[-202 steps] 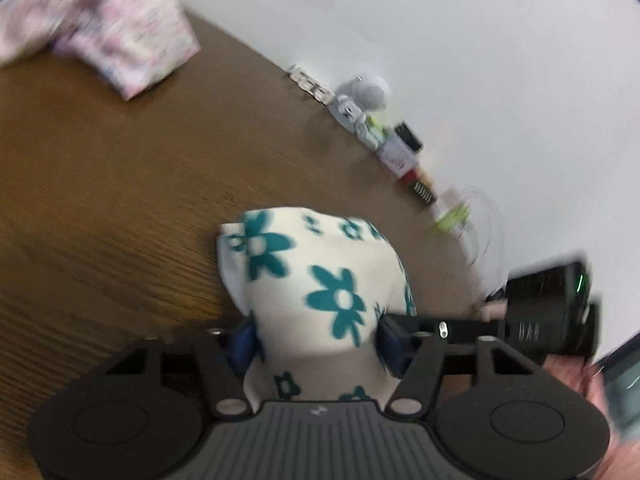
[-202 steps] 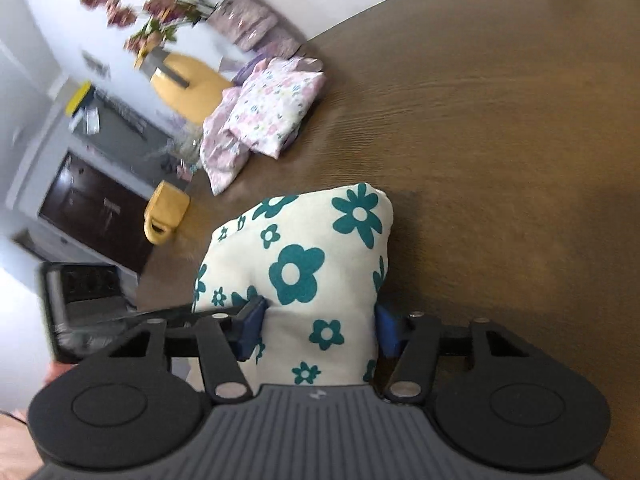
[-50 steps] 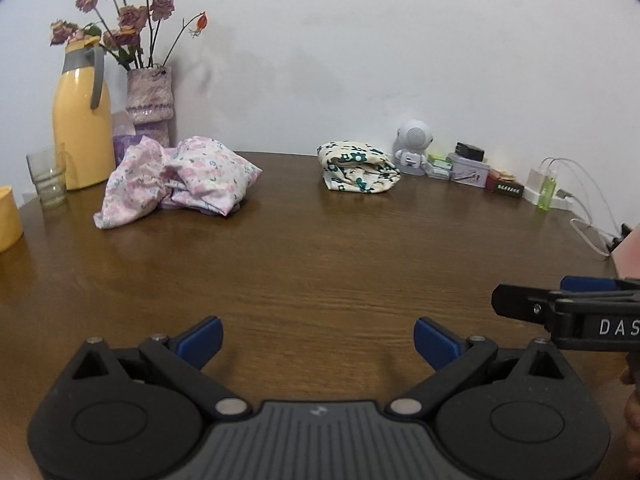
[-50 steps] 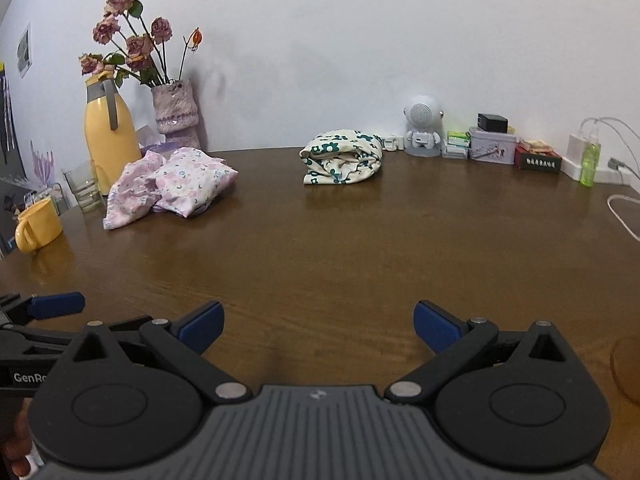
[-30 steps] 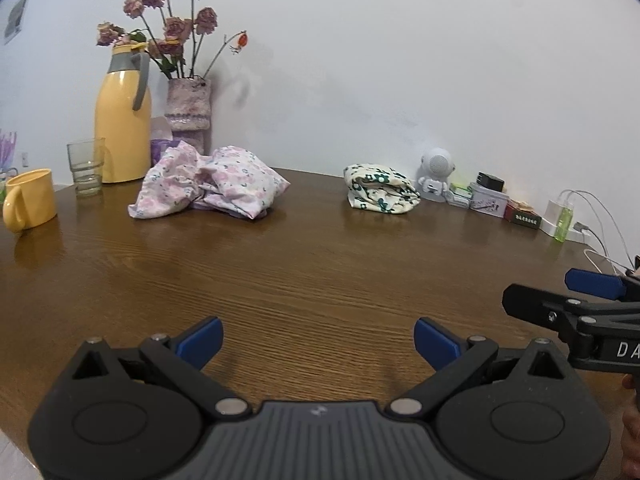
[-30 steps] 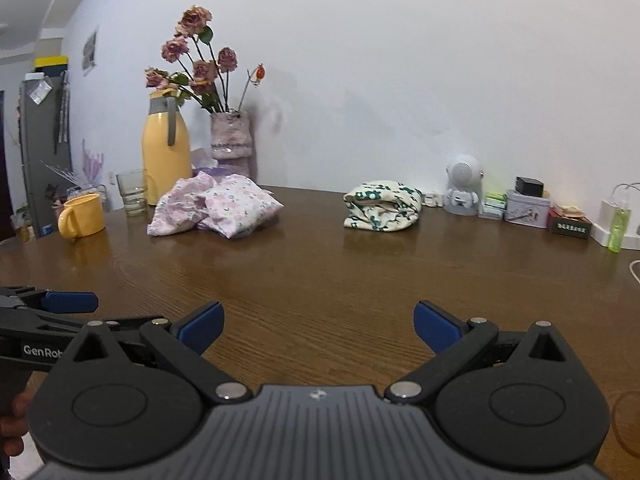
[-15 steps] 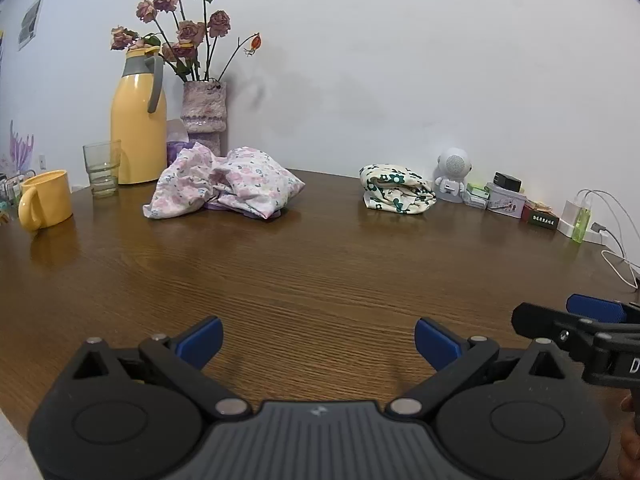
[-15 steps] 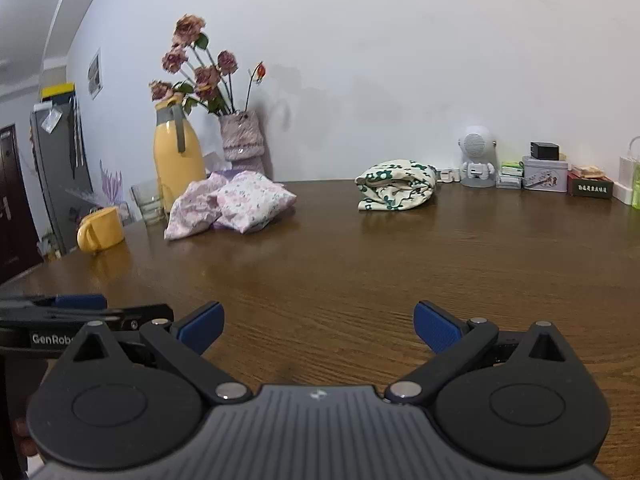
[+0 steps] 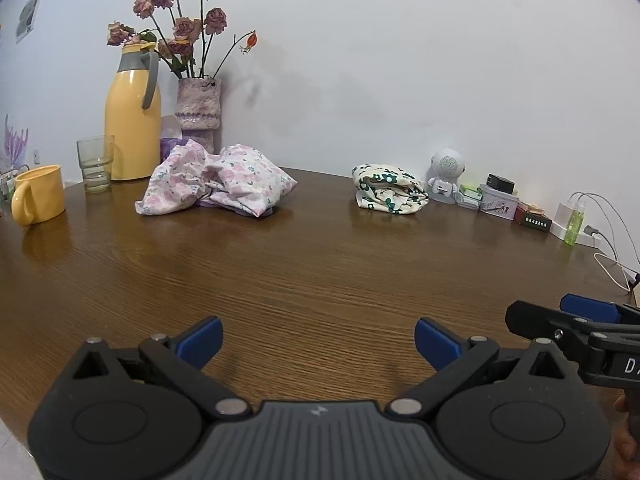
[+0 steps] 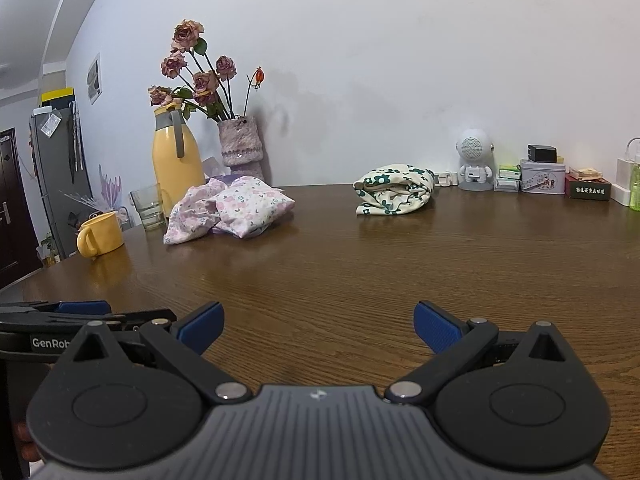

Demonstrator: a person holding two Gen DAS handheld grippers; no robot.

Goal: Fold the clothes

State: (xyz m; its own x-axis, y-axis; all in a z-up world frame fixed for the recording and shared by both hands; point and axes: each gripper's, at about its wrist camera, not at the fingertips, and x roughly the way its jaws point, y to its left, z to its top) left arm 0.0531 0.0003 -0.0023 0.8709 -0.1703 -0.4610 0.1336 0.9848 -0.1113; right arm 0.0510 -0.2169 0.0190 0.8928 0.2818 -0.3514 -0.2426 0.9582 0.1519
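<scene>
While the left gripper (image 9: pixel 316 342) hovers over the wooden table (image 9: pixel 320 264), fingers spread, holding nothing, the folded green-flower cloth (image 9: pixel 387 194) lies at 1 o'clock, pink floral pile (image 9: pixel 218 185) at 11. Right wrist view: right gripper (image 10: pixel 318 326) also spread and empty, green-flower cloth (image 10: pixel 394 195) at 1 o'clock, pink pile (image 10: pixel 230 210) at 11.

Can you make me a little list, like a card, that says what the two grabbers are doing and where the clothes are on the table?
left gripper: open, holding nothing, low over the table
right gripper: open, holding nothing
green-flower cloth: folded bundle, far side of the table, near the small white robot toy
pink-flower clothes: loose pile, not neatly folded, in front of the vase and yellow jug
table: brown wood, bare in the middle
</scene>
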